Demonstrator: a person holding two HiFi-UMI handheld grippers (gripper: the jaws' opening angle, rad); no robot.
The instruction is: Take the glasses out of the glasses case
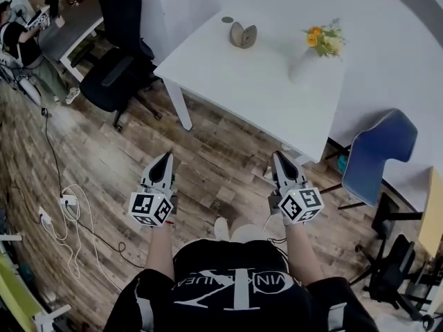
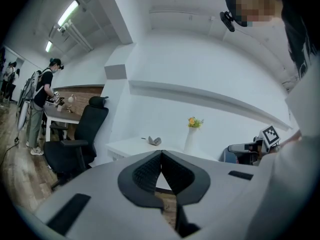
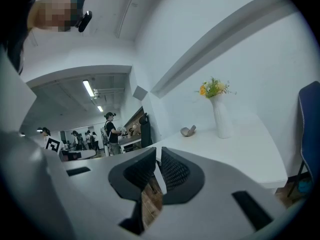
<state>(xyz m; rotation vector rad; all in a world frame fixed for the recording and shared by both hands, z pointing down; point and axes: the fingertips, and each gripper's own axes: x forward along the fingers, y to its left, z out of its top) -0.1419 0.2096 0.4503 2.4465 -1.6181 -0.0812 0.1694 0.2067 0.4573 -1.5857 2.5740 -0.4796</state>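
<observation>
A small grey glasses case lies at the far side of the white table; I cannot tell whether glasses are inside. It also shows in the left gripper view as the case and in the right gripper view as the case. My left gripper and right gripper hang over the wooden floor, short of the table's near edge and well away from the case. Both point level toward the table. The left gripper and the right gripper are shut with nothing between the pads.
A white vase of yellow and orange flowers stands on the table's right part. A blue chair is at the right, a black office chair at the left. Cables and a power strip lie on the floor. A person works at another desk.
</observation>
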